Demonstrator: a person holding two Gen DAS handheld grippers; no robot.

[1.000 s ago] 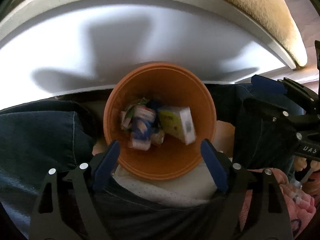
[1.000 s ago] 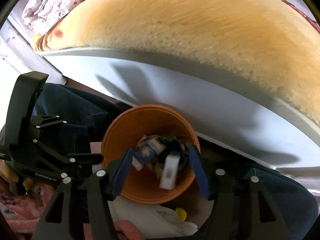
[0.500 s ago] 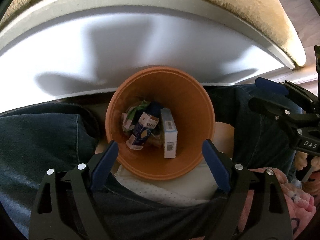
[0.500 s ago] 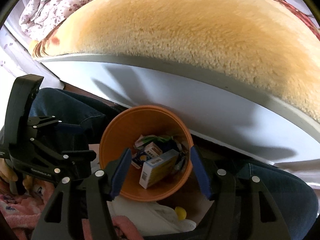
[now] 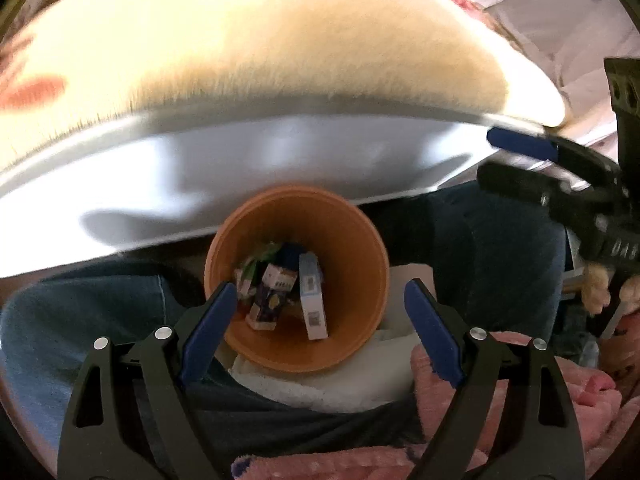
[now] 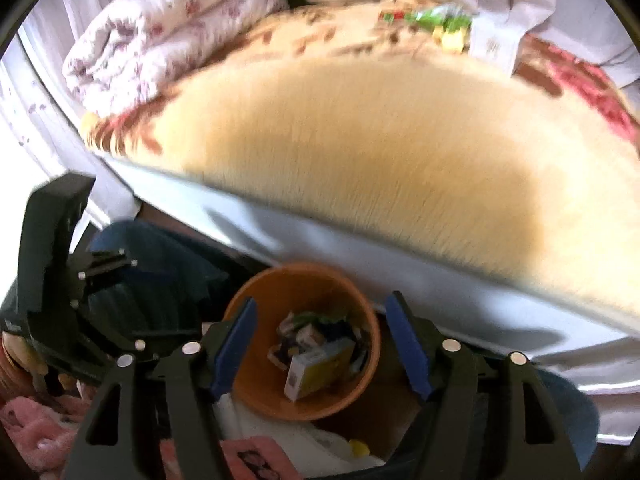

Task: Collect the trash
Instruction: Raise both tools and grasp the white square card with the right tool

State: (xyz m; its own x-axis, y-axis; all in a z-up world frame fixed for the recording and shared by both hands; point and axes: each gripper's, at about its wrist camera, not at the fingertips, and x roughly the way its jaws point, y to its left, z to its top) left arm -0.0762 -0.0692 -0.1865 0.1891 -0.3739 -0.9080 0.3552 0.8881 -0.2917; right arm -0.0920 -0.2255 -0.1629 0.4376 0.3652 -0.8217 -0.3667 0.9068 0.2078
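Note:
An orange bin stands between the person's legs below the bed edge; it also shows in the right wrist view. Inside lie several pieces of trash: a white and yellow box, a small purple carton and green wrappers. My left gripper is open and empty above the bin. My right gripper is open and empty above the bin too. More trash, a green and yellow wrapper, lies far back on the bed.
A cream fleece blanket covers the bed with a white frame edge. A floral quilt is bundled at the back left. Jeans-clad legs flank the bin. Pink slippers lie at the lower right.
The white and yellow box fell from the right gripper into the bin and settled. Both grippers have lifted and tilted up, so more of the bed shows.

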